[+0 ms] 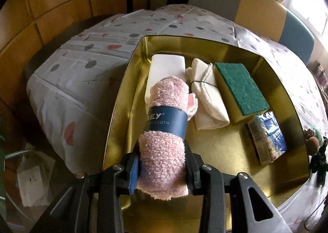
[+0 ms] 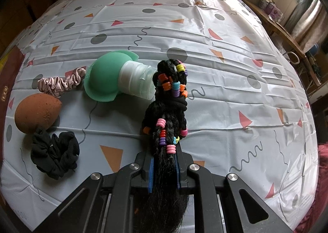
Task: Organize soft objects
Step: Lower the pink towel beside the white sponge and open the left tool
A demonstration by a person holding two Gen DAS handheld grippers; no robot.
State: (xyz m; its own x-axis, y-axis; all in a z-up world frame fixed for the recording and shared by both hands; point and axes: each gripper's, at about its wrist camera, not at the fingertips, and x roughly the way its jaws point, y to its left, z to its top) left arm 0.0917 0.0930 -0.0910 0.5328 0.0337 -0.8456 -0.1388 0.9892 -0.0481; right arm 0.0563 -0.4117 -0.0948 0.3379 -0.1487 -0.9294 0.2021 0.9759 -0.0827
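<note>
The left claw [image 1: 163,171] is pinching the near end of a rolled pink washcloth [image 1: 164,130] with a dark blue paper band, and the roll points away from the claw over the gold tray [image 1: 215,151]. The far end of the washcloth is above a white block [image 1: 168,64] that lies along the left wall of the tray. Just right of the washcloth lies a folded cream cloth [image 1: 207,97] tied with a thin black band, then a yellow sponge with green top [image 1: 239,87], and nearer to the right wall a small tissue pack [image 1: 266,136]. The tray rests on the counter [image 1: 82,73], which has a white patterned cover. The right claw [image 2: 164,171] is pinching a black braided hairpiece with coloured beads [image 2: 170,99]; I cannot tell if its far end touches the counter. Left of the hairpiece lies a green silicone bottle with a clear cap [image 2: 110,77], touching or nearly touching it. Further left of the hairpiece are a pink scrunchie [image 2: 61,82], a brown makeup sponge [image 2: 37,113] and a black scrunchie [image 2: 55,155].
</note>
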